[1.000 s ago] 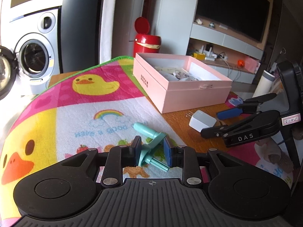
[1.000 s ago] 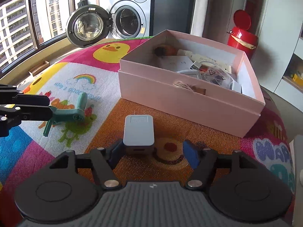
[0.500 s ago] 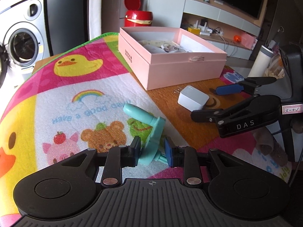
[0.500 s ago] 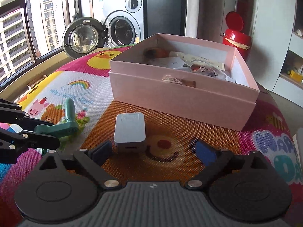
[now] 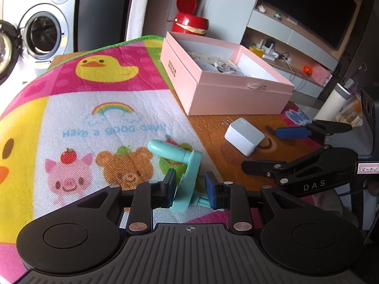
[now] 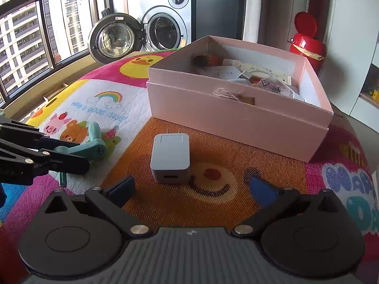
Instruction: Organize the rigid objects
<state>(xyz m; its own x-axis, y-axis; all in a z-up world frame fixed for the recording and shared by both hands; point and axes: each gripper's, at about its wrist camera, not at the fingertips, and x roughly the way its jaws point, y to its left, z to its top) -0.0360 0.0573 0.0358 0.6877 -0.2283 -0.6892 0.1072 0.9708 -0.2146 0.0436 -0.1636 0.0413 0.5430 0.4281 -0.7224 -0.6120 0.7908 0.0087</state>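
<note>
Teal plastic, a T-shaped hook-like part [image 5: 187,170], sits between the pads of the left gripper [image 5: 190,188] at the lower centre of the left wrist view. The jaws stand narrow around its flat plate, though a sliver of gap at the blue right pad leaves it unclear whether the grip is firm. Its rounded stem points up and left over the cartoon play mat [image 5: 99,108], and whether the part still rests on the mat cannot be told.

Right of centre in the same view, the right gripper [image 6: 191,187] stands wide open, holding nothing. A white USB charger [image 6: 170,157] lies flat on the orange patch of mat just ahead of its pads, prongs pointing toward the pink box [image 6: 236,116]. That open box fills the upper right of the right wrist view and already holds cables, packets and other small items. A washing machine [image 6: 165,26] with its door swung open stands beyond the mat at upper centre.

Judging by the layout, 2 loose items remain outside the box. Done well, the step in hand means seating both pads squarely on the plate before lifting, since the thin prongs below it could let it twist. For the charger, the open jaws should straddle its 2 long sides and close low, near the mat.
</note>
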